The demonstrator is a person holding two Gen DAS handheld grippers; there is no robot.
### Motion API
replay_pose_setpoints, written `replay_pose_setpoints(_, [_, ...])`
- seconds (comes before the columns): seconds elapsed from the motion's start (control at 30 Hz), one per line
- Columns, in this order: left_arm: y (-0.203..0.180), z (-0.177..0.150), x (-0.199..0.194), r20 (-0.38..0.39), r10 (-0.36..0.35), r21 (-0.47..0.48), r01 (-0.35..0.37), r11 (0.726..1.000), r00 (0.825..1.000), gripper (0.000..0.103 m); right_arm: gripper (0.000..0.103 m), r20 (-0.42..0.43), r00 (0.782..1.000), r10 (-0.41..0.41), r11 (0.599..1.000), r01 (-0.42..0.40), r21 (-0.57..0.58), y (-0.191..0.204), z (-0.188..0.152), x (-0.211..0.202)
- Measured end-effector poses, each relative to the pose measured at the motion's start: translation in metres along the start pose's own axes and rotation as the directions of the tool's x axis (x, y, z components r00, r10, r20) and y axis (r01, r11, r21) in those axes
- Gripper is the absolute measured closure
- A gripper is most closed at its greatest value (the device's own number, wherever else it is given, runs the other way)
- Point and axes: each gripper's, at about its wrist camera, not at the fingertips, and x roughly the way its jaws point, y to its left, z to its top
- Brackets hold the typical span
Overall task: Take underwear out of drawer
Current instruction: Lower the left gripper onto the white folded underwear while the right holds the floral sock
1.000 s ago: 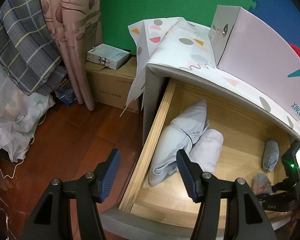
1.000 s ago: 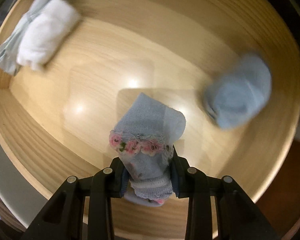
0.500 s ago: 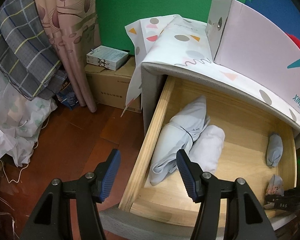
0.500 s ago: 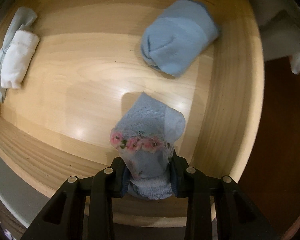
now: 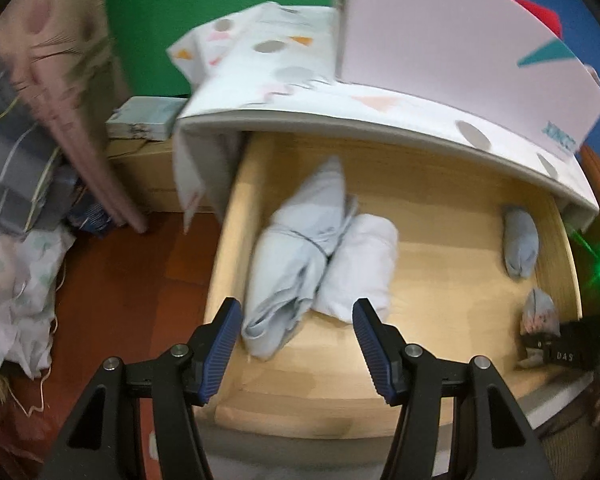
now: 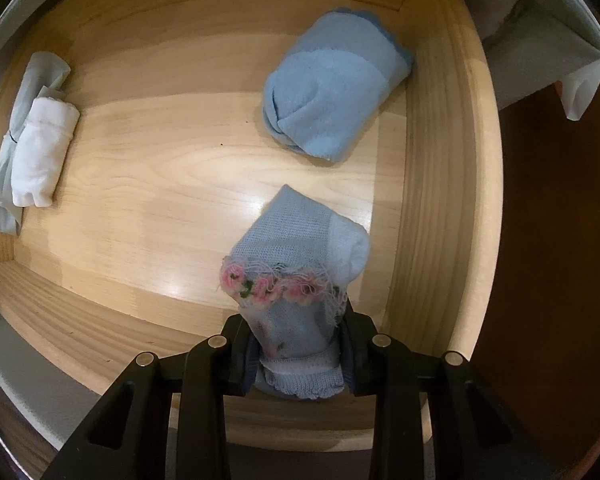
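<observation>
The wooden drawer (image 5: 440, 184) (image 6: 432, 168) stands pulled out. My right gripper (image 6: 298, 356) is shut on a small blue underwear piece with pink flower trim (image 6: 296, 276), lifted over the drawer's front right corner; the same piece (image 5: 538, 314) shows at the right of the left wrist view. A rolled blue piece (image 6: 332, 84) (image 5: 520, 240) lies near the right wall. A pale blue bundle (image 5: 296, 240) and a white roll (image 5: 360, 264) (image 6: 40, 152) lie at the left side. My left gripper (image 5: 298, 348) hangs open above that bundle's near end, nothing between its fingers.
A white box (image 5: 440, 40) sits on the patterned cloth over the cabinet top (image 5: 284, 76). A cardboard box (image 5: 148, 168), curtain (image 5: 60, 92), and heaped fabric (image 5: 8, 280) crowd the red-brown floor (image 5: 132, 280) to the left.
My left gripper has shifted right, from straddling the drawer's left edge to over the pale bundle. My right gripper has risen with the flowered piece and rolled; the drawer floor looks farther off.
</observation>
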Motion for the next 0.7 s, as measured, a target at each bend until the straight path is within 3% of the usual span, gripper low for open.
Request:
replay_pose_setpoints(0.23, [-0.02, 0.018, 0.03, -0.117, -0.061, 0.058, 0.069, 0.996, 0.991, 0.044, 0.074, 0.006, 1.0, 0.005, 1.0, -0.005, 0.002, -0.008, -0.004, -0.002])
replay_pose_setpoints(0.4, [-0.032, 0.03, 0.051, -0.173, -0.109, 0.035, 0.116, 0.993, 0.979, 0.044, 0.074, 0.009, 1.0, 0.012, 1.0, -0.012, 0.005, -0.009, -0.005, -0.002])
replay_pose_setpoints(0.6, [-0.041, 0.045, 0.077, -0.246, -0.104, 0.028, 0.114, 0.993, 0.964, 0.044, 0.074, 0.014, 1.0, 0.022, 1.0, -0.022, 0.008, -0.013, -0.005, -0.004])
replay_pose_setpoints(0.7, [-0.042, 0.05, 0.084, -0.252, -0.082, 0.035, 0.094, 0.995, 0.964, 0.044, 0.074, 0.016, 1.0, 0.026, 1.0, -0.026, 0.009, -0.014, -0.005, -0.003])
